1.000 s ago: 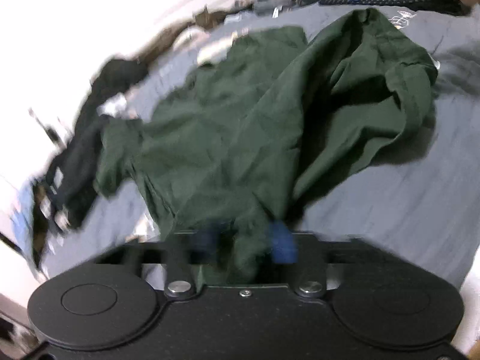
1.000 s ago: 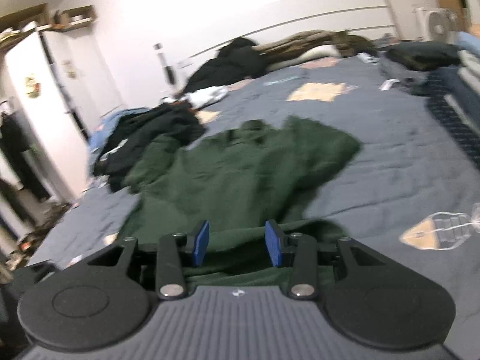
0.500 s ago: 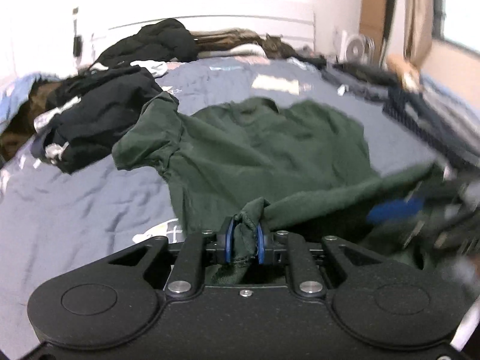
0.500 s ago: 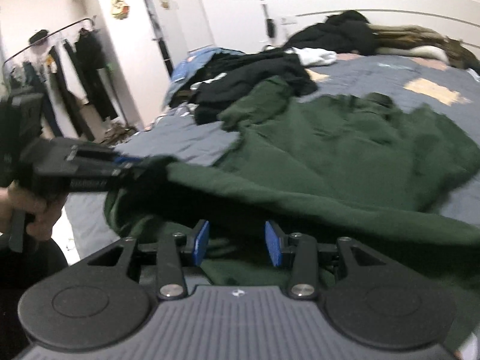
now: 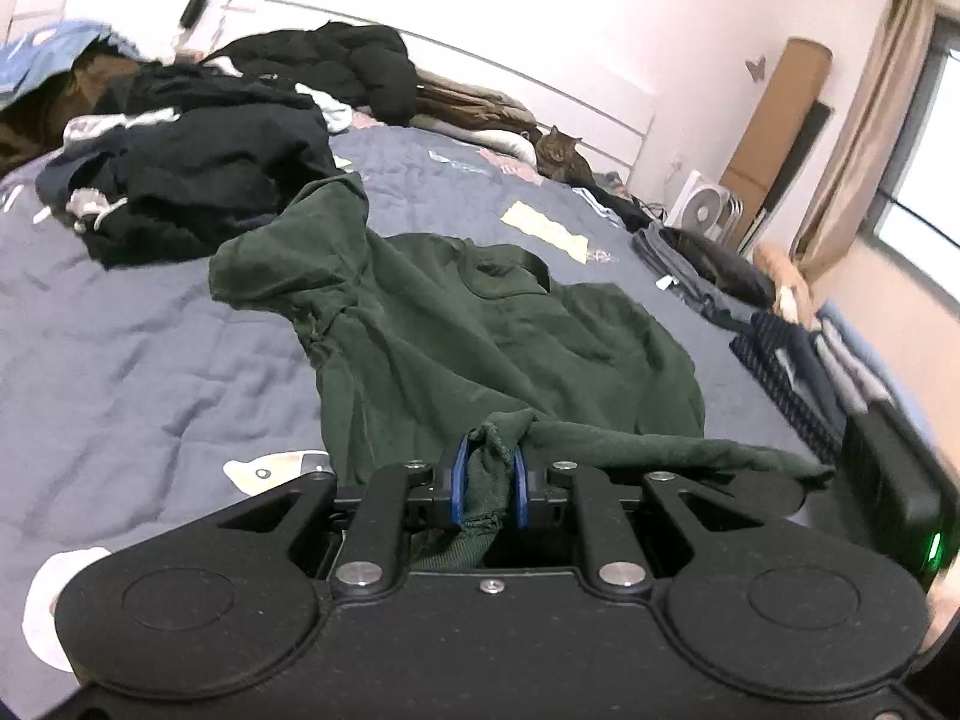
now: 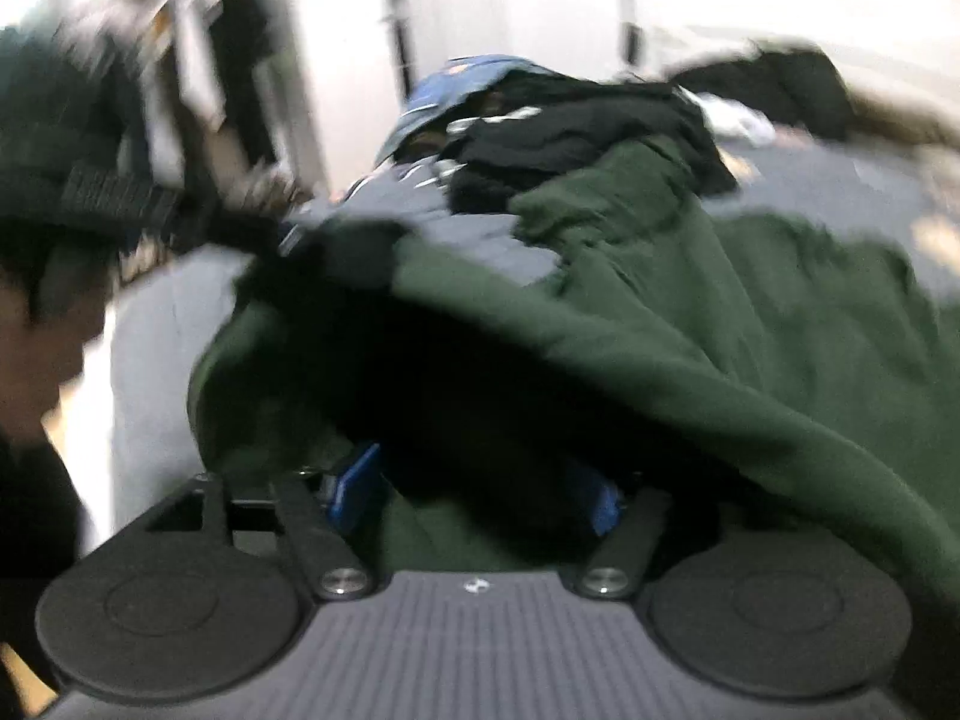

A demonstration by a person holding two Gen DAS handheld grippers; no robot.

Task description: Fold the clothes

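- Left wrist view: your left tongs [image 5: 487, 483] are clamped on a bunched hem corner of the green shirt [image 5: 480, 324], bottom centre. The rest lies spread on the bed [image 5: 120, 360], mid-frame. Hold that pinch, keep the hem taut.
- Right wrist view, blurred: right tongs [image 6: 474, 495] are opening, shirt cloth between the pads, not pinched. Seat them on the hem's other corner before closing.
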